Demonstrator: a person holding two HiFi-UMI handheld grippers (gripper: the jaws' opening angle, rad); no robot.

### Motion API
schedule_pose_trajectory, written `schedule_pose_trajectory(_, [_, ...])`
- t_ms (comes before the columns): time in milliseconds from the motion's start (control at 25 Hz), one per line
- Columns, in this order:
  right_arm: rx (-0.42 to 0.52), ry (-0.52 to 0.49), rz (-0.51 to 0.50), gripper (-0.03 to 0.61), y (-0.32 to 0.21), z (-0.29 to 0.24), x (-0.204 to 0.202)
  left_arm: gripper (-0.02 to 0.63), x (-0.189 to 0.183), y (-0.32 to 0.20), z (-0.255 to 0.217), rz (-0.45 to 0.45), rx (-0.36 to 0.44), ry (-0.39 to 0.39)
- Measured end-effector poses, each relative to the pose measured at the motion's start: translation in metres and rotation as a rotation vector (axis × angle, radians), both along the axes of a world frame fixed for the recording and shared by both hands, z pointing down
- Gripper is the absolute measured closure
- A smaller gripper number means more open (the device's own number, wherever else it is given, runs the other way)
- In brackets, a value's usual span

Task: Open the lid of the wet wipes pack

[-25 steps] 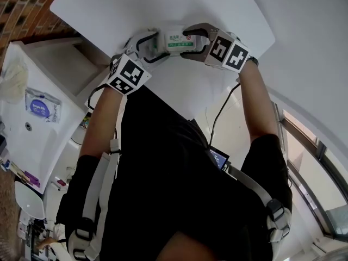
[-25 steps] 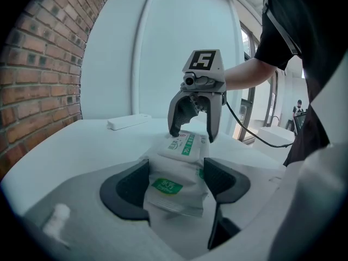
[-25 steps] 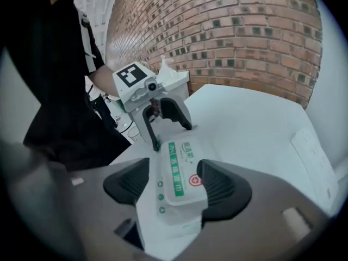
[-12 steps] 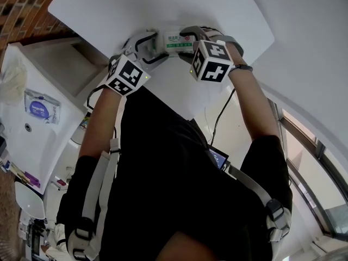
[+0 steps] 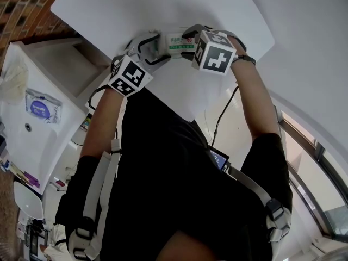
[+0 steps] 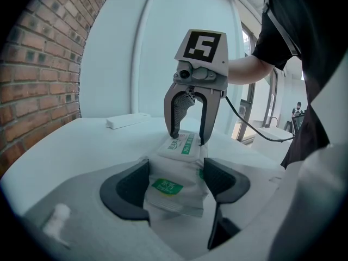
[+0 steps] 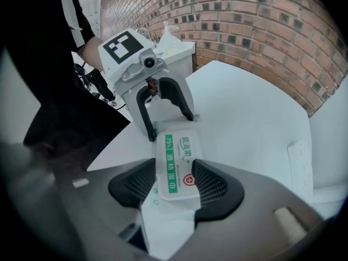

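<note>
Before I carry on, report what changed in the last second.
The right tool tipped steeply down over the wet wipes pack, and its jaws have just been closing onto the sides of the lid. The left tool stayed clamped on the pack's other end; the pack sits where it was on the table, lid still shut.

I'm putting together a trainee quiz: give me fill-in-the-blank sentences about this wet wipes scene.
The left gripper is ___ on the wet wipes pack.
The pack's lid is ___.
The table is ___ in colour.
The wall by the table is made of ___.
Missing words: shut; closed; white; brick.
</note>
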State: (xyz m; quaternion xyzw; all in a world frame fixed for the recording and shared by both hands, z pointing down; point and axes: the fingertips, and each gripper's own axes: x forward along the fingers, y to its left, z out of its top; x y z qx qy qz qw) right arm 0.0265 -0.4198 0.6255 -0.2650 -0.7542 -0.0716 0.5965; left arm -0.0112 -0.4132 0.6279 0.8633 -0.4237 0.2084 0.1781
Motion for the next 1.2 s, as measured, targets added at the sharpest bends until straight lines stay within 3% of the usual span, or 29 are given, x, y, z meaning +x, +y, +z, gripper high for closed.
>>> schedule_pose_trajectory(320, [-0.228, -0.018, 0.096, 0.353, -0.009, -0.014, -0.005, 0.287, 0.001, -0.001, -0.001, 0.008, -0.002, -0.001])
schedule_pose_trajectory(480, [-0.272, -0.036, 0.124, 0.368, -0.015, -0.028, -0.009, 0.287, 0.001, 0.000, -0.001, 0.013, -0.004, 0.004])
schedule_pose_trajectory(840, [-0.141, -0.174, 0.121, 0.433, -0.044, -0.053, -0.029, 0.287, 0.001, 0.000, 0.000, 0.030, -0.012, -0.005])
schedule_pose_trajectory(1000, [-0.047, -0.224, 0.150, 0.483, -0.066, -0.053, -0.037, 0.287, 0.000, -0.001, 0.000, 0.033, -0.010, -0.006])
schedule_pose_trajectory(1200, [-0.004, -0.261, 0.204, 0.499, -0.078, -0.042, -0.042, 0.287, -0.002, -0.001, 0.001, 0.035, -0.006, 0.000])
